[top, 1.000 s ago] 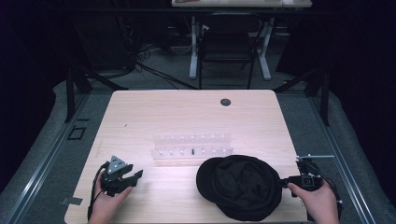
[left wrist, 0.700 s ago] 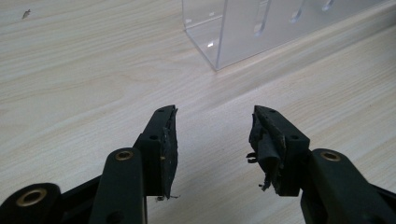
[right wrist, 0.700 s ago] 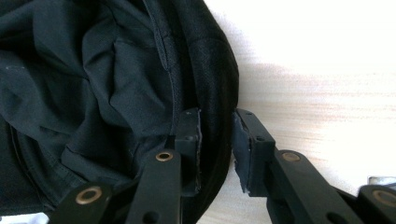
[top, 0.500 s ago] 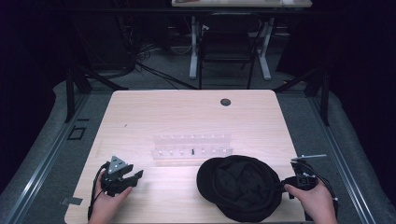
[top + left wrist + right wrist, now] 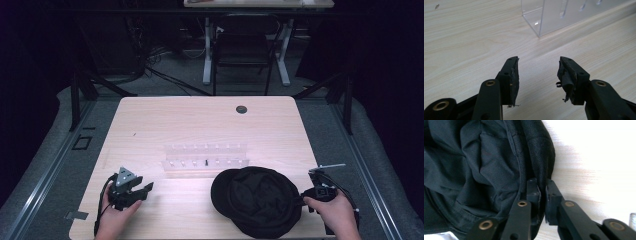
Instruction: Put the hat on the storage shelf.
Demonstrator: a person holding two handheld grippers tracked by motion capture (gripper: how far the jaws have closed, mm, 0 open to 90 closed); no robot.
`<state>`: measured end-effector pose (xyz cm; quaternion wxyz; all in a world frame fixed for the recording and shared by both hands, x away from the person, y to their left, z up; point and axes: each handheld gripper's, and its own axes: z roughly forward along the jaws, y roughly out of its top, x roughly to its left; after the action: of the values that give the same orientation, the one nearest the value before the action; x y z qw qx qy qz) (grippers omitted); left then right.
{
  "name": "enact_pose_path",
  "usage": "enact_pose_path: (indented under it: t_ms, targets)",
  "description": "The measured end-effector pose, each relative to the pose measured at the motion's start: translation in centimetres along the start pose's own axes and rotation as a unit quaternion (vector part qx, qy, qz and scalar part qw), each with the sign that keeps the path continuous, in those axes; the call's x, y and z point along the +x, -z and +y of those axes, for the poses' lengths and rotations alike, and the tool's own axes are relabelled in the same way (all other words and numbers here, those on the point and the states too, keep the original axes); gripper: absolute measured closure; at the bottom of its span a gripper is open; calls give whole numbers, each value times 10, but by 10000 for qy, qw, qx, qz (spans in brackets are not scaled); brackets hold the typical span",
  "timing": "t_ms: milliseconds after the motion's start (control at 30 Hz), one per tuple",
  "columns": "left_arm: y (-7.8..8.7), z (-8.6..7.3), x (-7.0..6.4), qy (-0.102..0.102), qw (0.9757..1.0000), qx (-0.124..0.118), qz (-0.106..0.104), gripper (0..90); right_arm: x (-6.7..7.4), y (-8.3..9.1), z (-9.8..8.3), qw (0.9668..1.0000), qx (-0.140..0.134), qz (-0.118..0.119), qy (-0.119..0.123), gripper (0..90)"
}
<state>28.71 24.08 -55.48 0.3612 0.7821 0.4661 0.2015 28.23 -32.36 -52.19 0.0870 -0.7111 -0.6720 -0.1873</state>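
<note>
Black hat point(image 5: 257, 200) at lower right of desk point(image 5: 200, 125).
Right claw point(image 5: 541, 192) pinching hat's edge; left claw point(image 5: 537, 75) spread, holding nothing, lower left. Thin pinch, so could slip off if tugged hard.

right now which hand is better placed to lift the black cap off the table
The right. Its claw is already shut on the rim of the black cap, at the cap's right edge. The left claw is open over bare table, well to the cap's left.
</note>
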Motion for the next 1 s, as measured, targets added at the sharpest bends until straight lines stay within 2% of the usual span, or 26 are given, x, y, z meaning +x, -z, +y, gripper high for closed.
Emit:
enact_pose_path:
  t_ms: [33, 333, 600, 700, 733, 767, 833, 867, 933, 1000]
  targets:
    - [0, 0, 0, -2, 10000, -3, 3, 509, 0, 1, 1, 9999, 105, 1, 14, 857]
    - [-1, 0, 0, 25, 10000, -11, 8, 509, -2, 4, -2, 9998, -47, 208, -6, 873]
    - [0, 0, 0, 43, 10000, -10, 18, 509, 0, 19, -1, 9988, -116, 465, 139, 877]
    - [0, 0, 0, 43, 10000, -14, 23, 509, 3, 25, 0, 9980, -173, 598, 125, 877]
    - [0, 0, 0, 39, 10000, -13, 26, 509, 3, 31, 2, 9986, -62, 457, 245, 878]
    - [0, 0, 0, 42, 10000, -14, 25, 509, 3, 32, 2, 9973, -140, 692, 202, 878]
    - [0, 0, 0, 53, 10000, -15, 30, 509, 5, 37, 4, 9967, -194, 765, 210, 878]
    - [0, 0, 0, 41, 10000, -7, 31, 509, 6, 42, 5, 9975, -187, 643, 237, 879]
    - [0, 0, 0, 54, 10000, -18, 34, 509, 6, 44, 5, 9960, -253, 832, 208, 879]
    - [0, 0, 0, 39, 10000, -8, 40, 509, 8, 49, 6, 9955, -253, 884, 236, 880]
